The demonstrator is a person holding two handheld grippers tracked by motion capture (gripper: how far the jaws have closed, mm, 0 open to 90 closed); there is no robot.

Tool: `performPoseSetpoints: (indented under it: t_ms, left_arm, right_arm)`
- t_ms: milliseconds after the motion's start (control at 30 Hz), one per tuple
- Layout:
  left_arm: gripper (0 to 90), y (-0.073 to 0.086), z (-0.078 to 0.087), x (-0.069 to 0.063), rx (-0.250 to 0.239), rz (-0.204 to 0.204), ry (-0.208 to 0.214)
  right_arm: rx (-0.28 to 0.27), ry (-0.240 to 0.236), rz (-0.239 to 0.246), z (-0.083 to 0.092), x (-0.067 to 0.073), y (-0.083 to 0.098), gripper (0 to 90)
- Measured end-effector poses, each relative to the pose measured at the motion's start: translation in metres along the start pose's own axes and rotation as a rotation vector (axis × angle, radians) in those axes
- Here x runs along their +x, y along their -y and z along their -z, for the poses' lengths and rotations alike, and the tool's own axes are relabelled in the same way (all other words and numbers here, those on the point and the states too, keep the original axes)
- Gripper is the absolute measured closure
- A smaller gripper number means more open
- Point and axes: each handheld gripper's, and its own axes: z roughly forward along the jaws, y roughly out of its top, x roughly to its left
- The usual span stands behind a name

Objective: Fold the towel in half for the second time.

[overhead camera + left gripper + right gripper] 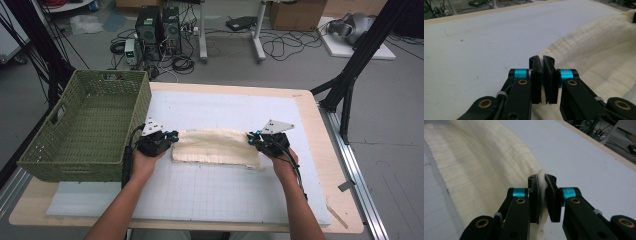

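Observation:
A cream waffle-weave cloth (215, 146) lies folded lengthwise in the middle of the white gridded mat (200, 195). My left gripper (173, 136) is shut on the cloth's left end; in the left gripper view (542, 60) the jaws press together with the cloth's edge (599, 57) pinched low between them. At the cloth's right end my right gripper (251, 137) is shut on it too. In the right gripper view (542, 178) a fold of cloth (474, 165) bulges up between the jaws.
A green woven basket (87, 125) stands on the table's left side, close to my left hand. The wooden table edge (305, 100) runs around the mat. Beyond the table are computers, cables and boxes on the floor, and a black stand leg (350, 75) at the right.

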Motion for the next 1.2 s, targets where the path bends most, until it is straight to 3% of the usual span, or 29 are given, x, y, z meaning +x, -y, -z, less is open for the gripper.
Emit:
performPoseSetpoints:
  t_ms: [133, 200, 267, 467, 567, 700, 767, 900, 1033, 1067, 1200]
  left_arm:
    - [85.0, 0.005, 0.003, -0.003, 0.014, 0.003, 0.011]
    - [84.8, 0.006, 0.005, -0.004, 0.050, 0.012, 0.023]
    - [84.8, 0.008, 0.008, -0.007, 0.034, -0.002, 0.018]
    - [84.1, 0.015, 0.010, -0.011, 0.082, -0.002, 0.030]
    - [84.0, 0.017, 0.012, -0.012, 0.075, -0.009, 0.023]
    - [77.3, 0.018, 0.016, -0.012, 0.088, 0.026, 0.022]
    - [67.0, 0.016, 0.021, -0.015, 0.063, 0.025, 0.016]
    - [56.4, 0.002, 0.033, -0.022, -0.034, 0.021, 0.005]
    - [54.4, -0.010, 0.036, -0.030, -0.093, 0.008, 0.011]
    - [54.5, -0.010, 0.034, -0.032, -0.091, 0.010, 0.020]
    - [59.3, -0.002, 0.019, -0.041, -0.002, -0.006, 0.063]
  right_arm:
    - [-0.017, -0.018, -0.026, 0.004, 0.004, 0.011, 82.6]
    - [-0.022, -0.026, -0.012, 0.007, 0.010, 0.013, 82.6]
    - [-0.032, -0.032, -0.014, 0.009, 0.013, 0.016, 82.6]
    - [-0.032, -0.039, -0.030, 0.014, 0.019, 0.029, 82.6]
    - [-0.023, -0.042, -0.017, 0.015, 0.024, 0.032, 82.6]
    - [-0.014, -0.042, -0.006, 0.017, 0.027, 0.037, 82.6]
    - [-0.015, -0.040, -0.011, 0.018, 0.028, 0.040, 82.6]
    - [-0.013, -0.039, -0.006, 0.019, 0.030, 0.042, 82.4]
    - [-0.017, -0.035, 0.000, 0.020, 0.033, 0.044, 82.4]
    - [-0.017, -0.036, -0.002, 0.020, 0.033, 0.045, 82.3]
    - [-0.019, -0.031, -0.004, 0.021, 0.034, 0.045, 82.0]
